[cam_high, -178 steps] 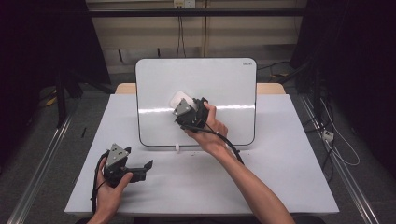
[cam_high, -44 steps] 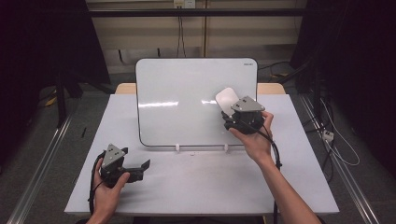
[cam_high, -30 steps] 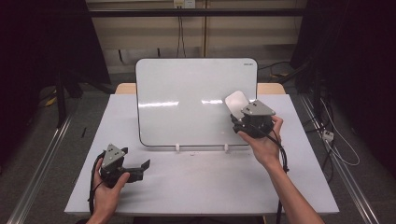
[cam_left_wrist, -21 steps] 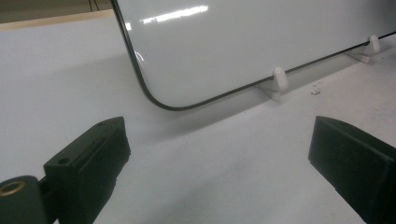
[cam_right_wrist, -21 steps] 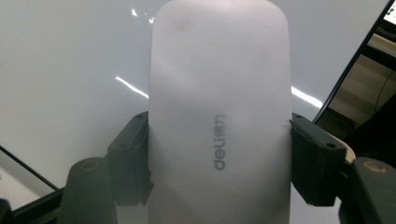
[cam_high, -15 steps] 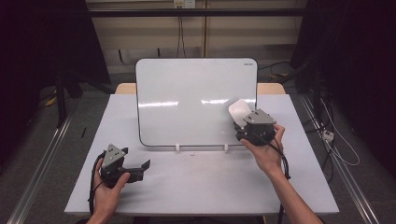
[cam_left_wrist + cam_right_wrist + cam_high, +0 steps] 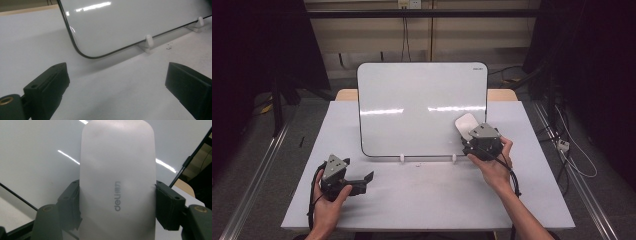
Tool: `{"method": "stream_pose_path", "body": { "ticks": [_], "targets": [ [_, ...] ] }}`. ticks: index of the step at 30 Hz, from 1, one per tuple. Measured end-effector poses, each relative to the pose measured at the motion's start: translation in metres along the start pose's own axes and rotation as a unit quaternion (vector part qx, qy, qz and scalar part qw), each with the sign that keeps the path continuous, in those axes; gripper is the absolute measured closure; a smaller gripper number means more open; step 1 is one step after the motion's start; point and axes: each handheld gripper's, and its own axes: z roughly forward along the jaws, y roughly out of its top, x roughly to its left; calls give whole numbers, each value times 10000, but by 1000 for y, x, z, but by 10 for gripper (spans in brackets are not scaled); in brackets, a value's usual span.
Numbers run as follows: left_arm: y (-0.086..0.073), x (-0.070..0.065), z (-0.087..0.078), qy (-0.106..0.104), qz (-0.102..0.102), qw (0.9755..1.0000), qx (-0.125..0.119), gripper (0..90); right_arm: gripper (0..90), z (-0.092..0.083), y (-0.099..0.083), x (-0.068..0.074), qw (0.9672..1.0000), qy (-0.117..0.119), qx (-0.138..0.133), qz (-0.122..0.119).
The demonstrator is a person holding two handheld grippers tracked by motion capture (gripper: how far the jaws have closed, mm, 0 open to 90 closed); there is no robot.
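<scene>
A white board [image 7: 422,107] stands tilted on two small white feet at the middle of the table. My right gripper [image 7: 472,137] is shut on a white eraser [image 7: 465,125] and holds it against the board's lower right corner. In the right gripper view the eraser [image 7: 117,180] bears grey lettering, and both jaws press its sides. My left gripper [image 7: 364,181] rests low over the table at the front left, open with nothing between its fingers [image 7: 48,83]. The left gripper view shows the board's lower left corner [image 7: 85,53] ahead of the jaws.
The table top [image 7: 427,200] is white, with a wooden edge behind the board. Metal rails [image 7: 254,185] run along the floor at both sides. Cables [image 7: 569,150] lie on the floor at the right. Small dark specks [image 7: 169,45] lie near one board foot [image 7: 148,41].
My right gripper has carried the eraser from the board's middle across to the right, then down toward the lower right corner. The left gripper has stayed in place.
</scene>
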Motion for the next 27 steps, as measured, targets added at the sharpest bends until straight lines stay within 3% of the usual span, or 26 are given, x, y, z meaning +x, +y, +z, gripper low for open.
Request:
{"method": "stream_pose_path", "body": {
  "ticks": [14, 27],
  "targets": [
    [0, 0, 0, 17, 2, 10000, 6, 48, 317, 8, -3, 6, 9999, -128, 81, -56],
    [0, 0, 4, -3, -46, 10000, 49, 48, 305, 10, -4, 4, 9999, -33, 102, 1]
  ]
}}
